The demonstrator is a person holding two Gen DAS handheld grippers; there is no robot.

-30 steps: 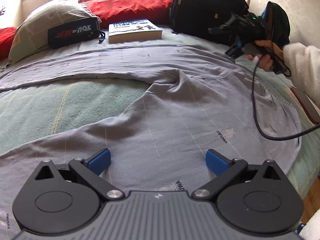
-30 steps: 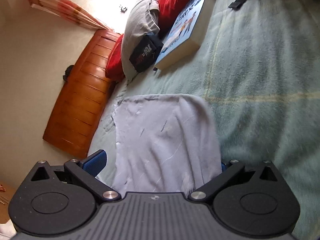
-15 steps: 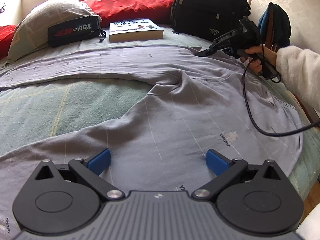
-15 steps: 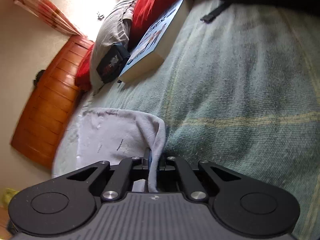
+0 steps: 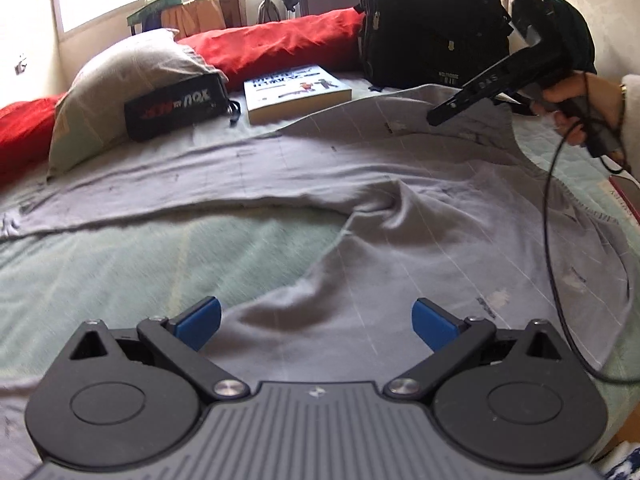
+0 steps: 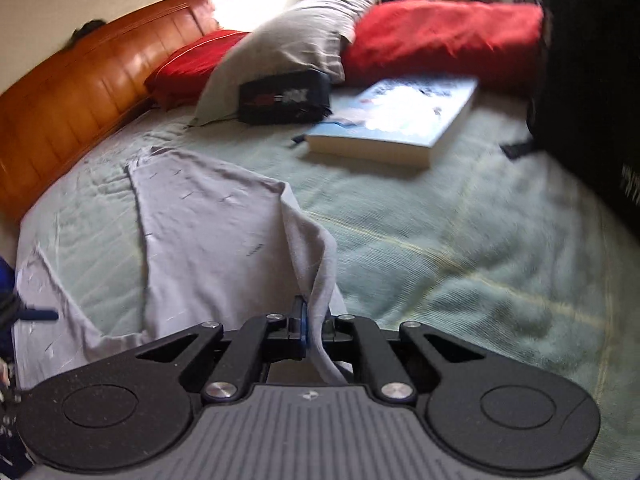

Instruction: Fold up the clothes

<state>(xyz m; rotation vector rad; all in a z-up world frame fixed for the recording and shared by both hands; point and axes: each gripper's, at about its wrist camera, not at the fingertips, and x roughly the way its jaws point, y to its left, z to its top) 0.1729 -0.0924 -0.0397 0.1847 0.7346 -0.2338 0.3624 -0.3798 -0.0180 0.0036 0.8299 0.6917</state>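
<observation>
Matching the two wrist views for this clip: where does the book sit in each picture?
Left wrist: the book lies on the bed at upper centre, beyond the grey garment, right of the black pouch.
Right wrist: the book lies upper right of centre, blurred, beyond the lifted fold.
Shared landmark: the black pouch leaning on the grey pillow, just left of the book.

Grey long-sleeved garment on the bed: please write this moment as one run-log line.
step: fold | right gripper: shut on grey long-sleeved garment edge, lifted off green bedspread | left gripper: open above garment
</observation>
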